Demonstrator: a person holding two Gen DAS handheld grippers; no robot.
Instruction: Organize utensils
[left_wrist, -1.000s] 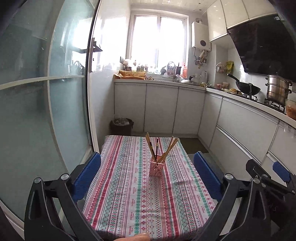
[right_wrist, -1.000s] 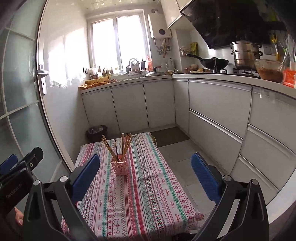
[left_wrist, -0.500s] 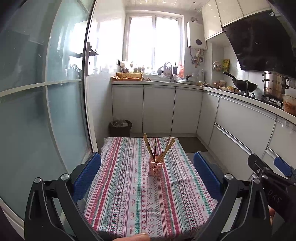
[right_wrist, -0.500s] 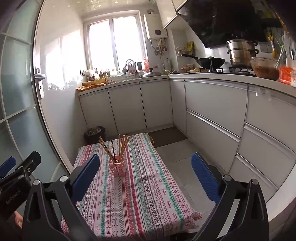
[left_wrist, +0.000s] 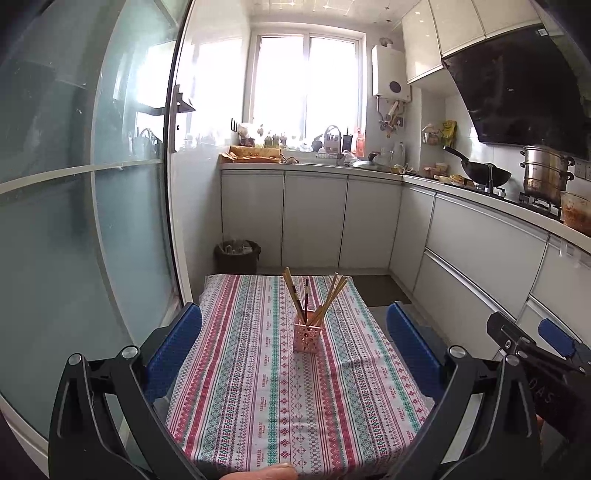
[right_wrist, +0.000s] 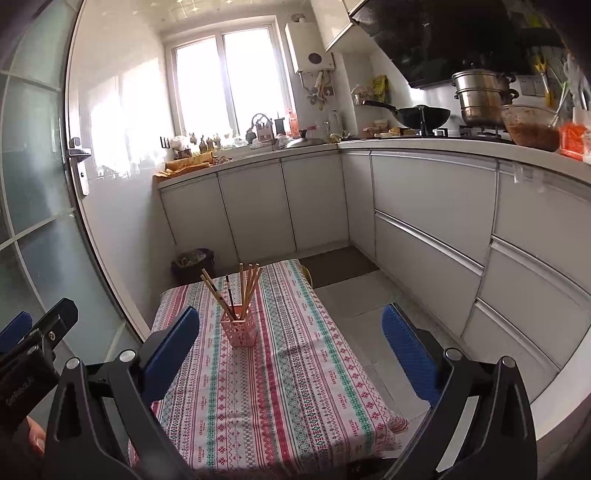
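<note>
A pink perforated holder (left_wrist: 307, 337) stands upright on the striped tablecloth (left_wrist: 258, 387) in the middle of the small table. It also shows in the right wrist view (right_wrist: 239, 332). Several wooden chopsticks (left_wrist: 328, 299) and one dark pair stand fanned out in it (right_wrist: 248, 288). My left gripper (left_wrist: 293, 350) is open and empty, held back above the table's near end. My right gripper (right_wrist: 290, 349) is open and empty, to the right of the left one and above the near end. Each gripper shows at the edge of the other's view.
A frosted glass sliding door (left_wrist: 74, 221) runs close along the table's left side. White kitchen cabinets (right_wrist: 424, 221) line the back and right, with a wok (right_wrist: 421, 116) and steel pot (right_wrist: 482, 96) on the stove. A dark waste bin (left_wrist: 236, 256) stands beyond the table.
Both grippers have drawn back and risen slightly, so the holder looks smaller and farther away. The holder and chopsticks have not moved.
</note>
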